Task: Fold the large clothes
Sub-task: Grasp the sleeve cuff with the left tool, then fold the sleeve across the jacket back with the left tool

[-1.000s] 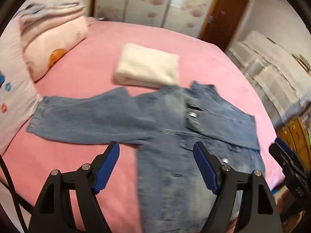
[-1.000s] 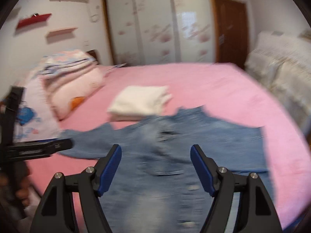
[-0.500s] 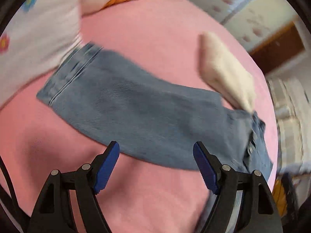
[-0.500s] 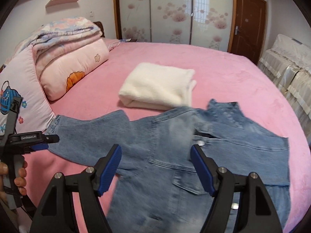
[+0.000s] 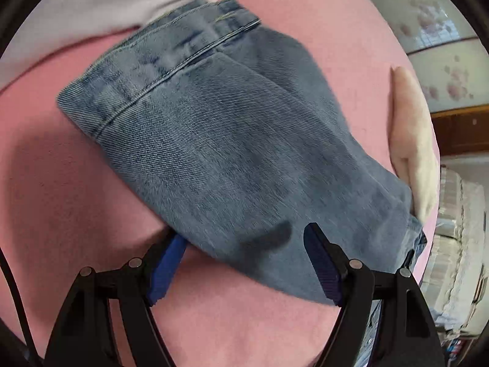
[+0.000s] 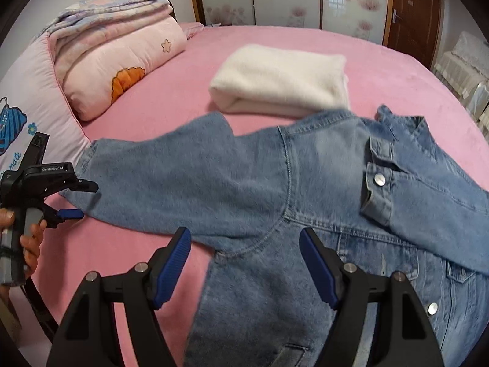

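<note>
Blue denim jacket [image 6: 305, 202] lies spread on the pink bed [image 6: 183, 101], beside a folded cream towel [image 6: 281, 76]. Both grippers' fingers gape, empty; the left gripper [image 5: 244, 263] straddling the sleeve [image 5: 232, 140] may pinch bedsheet too.

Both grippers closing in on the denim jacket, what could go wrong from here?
1. The left gripper is open astride the edge of the blue denim jacket's outstretched sleeve, one finger looking tucked under it; closing could also pinch the pink bedsheet.
2. The right gripper hangs open over the armpit seam, where layers bunch; it may catch only the top one.
3. The folded cream blanket touches the jacket's shoulder, so lifting might drag it.
</note>
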